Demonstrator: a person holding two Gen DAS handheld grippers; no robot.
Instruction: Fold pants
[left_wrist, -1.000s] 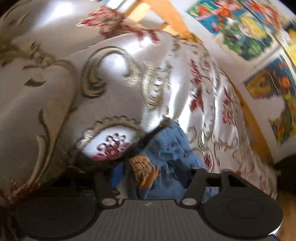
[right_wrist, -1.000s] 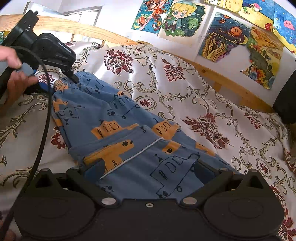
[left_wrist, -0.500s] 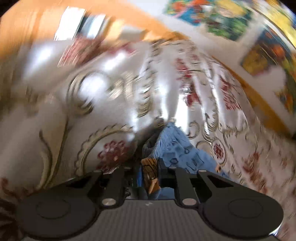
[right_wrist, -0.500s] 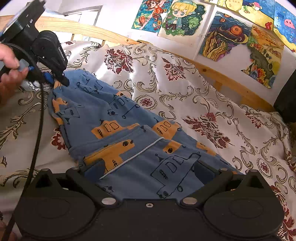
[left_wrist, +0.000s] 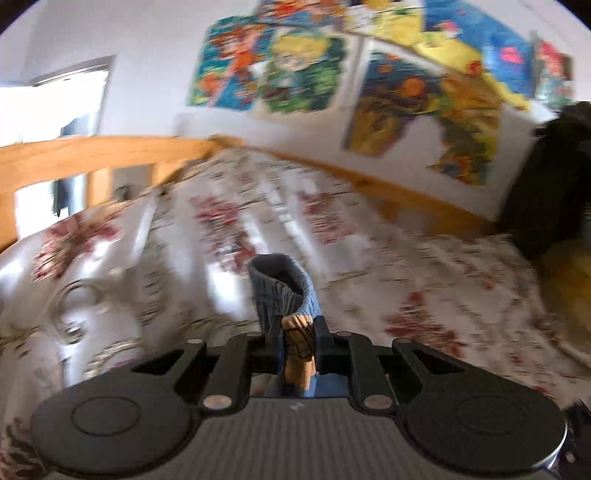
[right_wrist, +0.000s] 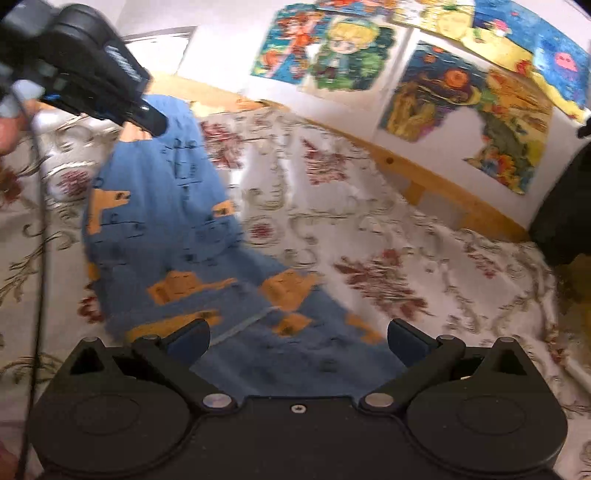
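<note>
The far end of the pants has been lifted off the bed, clamped in the left gripper; the fold is begun. The right gripper is held apart over the near end.

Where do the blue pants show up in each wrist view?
Left wrist: pants at lower centre, a bunched fold pinched in the left hand-held gripper.
Right wrist: pants spread from upper left to bottom centre.
Shared landmark: blond-character drawing on the wall.
</note>
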